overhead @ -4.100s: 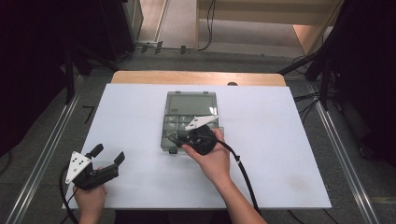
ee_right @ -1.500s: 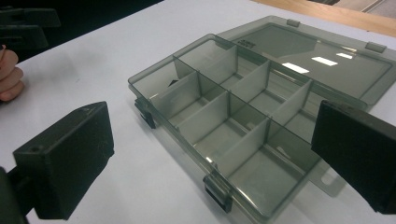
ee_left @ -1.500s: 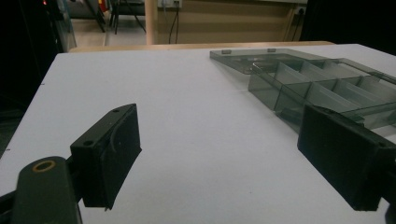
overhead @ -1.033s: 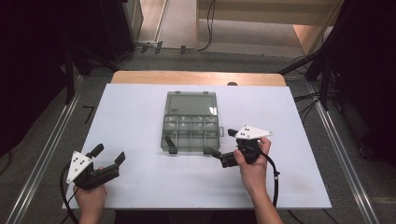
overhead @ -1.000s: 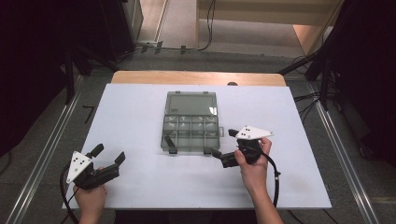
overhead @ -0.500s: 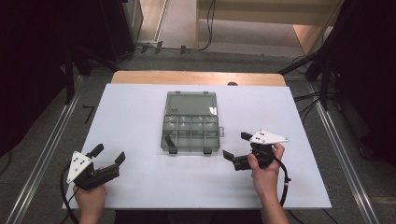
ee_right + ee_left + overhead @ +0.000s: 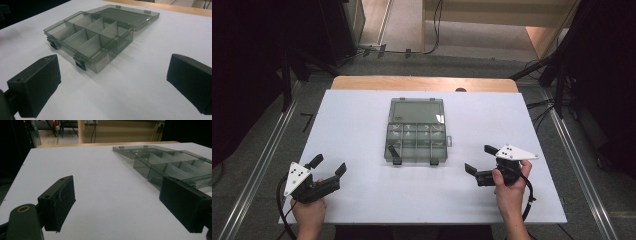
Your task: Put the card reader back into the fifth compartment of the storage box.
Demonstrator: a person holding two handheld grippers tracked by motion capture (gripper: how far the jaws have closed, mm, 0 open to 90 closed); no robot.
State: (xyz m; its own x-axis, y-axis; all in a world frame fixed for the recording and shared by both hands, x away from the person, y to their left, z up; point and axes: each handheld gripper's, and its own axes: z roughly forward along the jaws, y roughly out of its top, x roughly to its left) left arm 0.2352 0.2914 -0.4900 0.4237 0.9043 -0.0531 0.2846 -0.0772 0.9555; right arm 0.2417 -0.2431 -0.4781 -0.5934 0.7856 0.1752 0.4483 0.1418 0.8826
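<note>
The compartment box [image 7: 416,131] lies flat near the middle of the white table [image 7: 362,115]; it is of smoky translucent plastic; its lid [image 7: 417,110] is swung fully open and lies flat on the table on the far side of the box, joined by two hinges. The tray is split by dividers into two rows of four compartments; in the right gripper view those compartments [image 7: 87,32] hold nothing visible. Two dark latches [image 7: 394,154] hang from the near edge of the box.

The right gripper [image 7: 478,162] is near the box, off its near right corner and apart from it; its jaws are spread wide with nothing between them; the right hand [image 7: 509,186] grips its body, and a cable trails toward the near table edge. In the right gripper view the box [image 7: 95,37] lies ahead between the two black jaws, untouched.

The left gripper [image 7: 328,168] is well apart from the box, off its near left corner; its jaws are likewise spread and hold nothing; the left hand [image 7: 308,210] holds it close to the table edge. In the left gripper view the box [image 7: 170,165] lies ahead, toward the right-hand jaw.
</note>
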